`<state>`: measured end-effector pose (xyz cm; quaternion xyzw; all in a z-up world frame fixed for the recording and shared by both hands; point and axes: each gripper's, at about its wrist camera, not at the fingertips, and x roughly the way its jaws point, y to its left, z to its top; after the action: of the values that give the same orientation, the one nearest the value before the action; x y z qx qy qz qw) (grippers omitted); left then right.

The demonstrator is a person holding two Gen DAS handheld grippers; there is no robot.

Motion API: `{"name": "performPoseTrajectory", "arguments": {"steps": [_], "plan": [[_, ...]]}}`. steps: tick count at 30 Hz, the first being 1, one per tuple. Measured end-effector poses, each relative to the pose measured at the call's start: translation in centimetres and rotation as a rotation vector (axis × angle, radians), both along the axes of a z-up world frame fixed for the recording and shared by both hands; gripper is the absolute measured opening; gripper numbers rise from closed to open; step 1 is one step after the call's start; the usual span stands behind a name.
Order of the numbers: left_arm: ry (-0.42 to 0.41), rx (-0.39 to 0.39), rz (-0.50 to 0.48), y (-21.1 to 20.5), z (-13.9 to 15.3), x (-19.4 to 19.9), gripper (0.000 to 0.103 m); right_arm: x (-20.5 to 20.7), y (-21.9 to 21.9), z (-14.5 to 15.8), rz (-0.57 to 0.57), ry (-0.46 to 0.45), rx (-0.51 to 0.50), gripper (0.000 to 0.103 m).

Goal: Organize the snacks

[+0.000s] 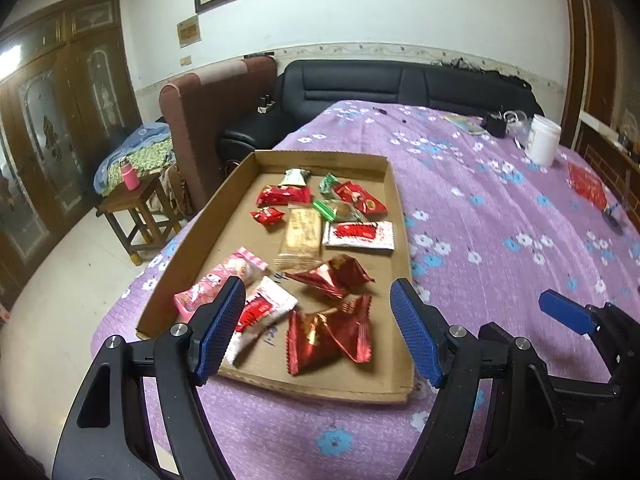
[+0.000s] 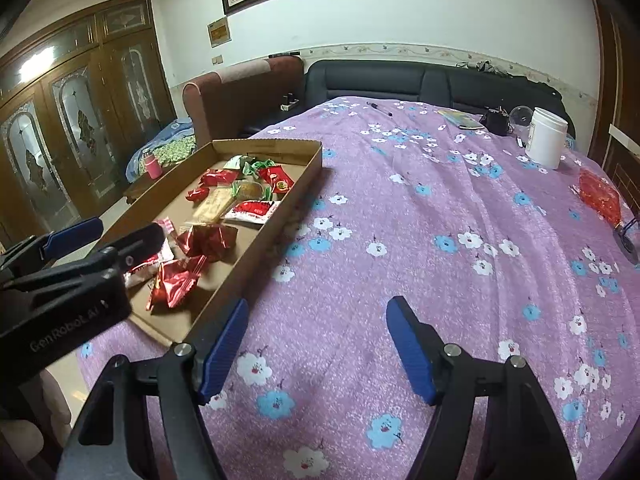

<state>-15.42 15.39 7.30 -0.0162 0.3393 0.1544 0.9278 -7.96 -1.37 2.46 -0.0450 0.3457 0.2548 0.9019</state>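
- A shallow cardboard tray lies on a desk covered by a purple flowered cloth; its long axis runs away from the cameras toward the black sofa, and its near short edge sits just in front of the left tongs.
- The left tongs are spread wide, pinching nothing; their blue fingertips hover over the near end of the tray.
- Between and just beyond those fingertips lie two crumpled red foil packets, the nearer one lying crosswise, the farther one pointing to the right.
- Under the left fingertip lie a white-and-red sachet and a pink packet, both slanting from near left to far right.
- Mid-tray, a tan biscuit pack lies lengthwise along the tray; beside it to the right lies a flat white-and-red sachet.
- The far end holds small red wrappers and green-wrapped sweets.
- The right tongs are likewise spread and grip nothing, hovering over bare cloth to the right of the tray, well apart from the snacks.
- A white jar and a red bag stand far off on the desk's right side.
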Motion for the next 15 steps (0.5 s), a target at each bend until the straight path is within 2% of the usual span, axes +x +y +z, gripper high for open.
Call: {"name": "performPoseTrajectory", "arguments": {"steps": [5, 15], "plan": [[0.019, 0.015, -0.016, -1.0, -0.3, 0.2, 0.076, -0.2, -0.2, -0.3, 0.005, -0.003, -0.005, 0.075], [0.056, -0.004, -0.030, -1.1, -1.2, 0.8, 0.076, 0.2, -0.5, -0.8, -0.003, 0.019, -0.003, 0.075]]}}
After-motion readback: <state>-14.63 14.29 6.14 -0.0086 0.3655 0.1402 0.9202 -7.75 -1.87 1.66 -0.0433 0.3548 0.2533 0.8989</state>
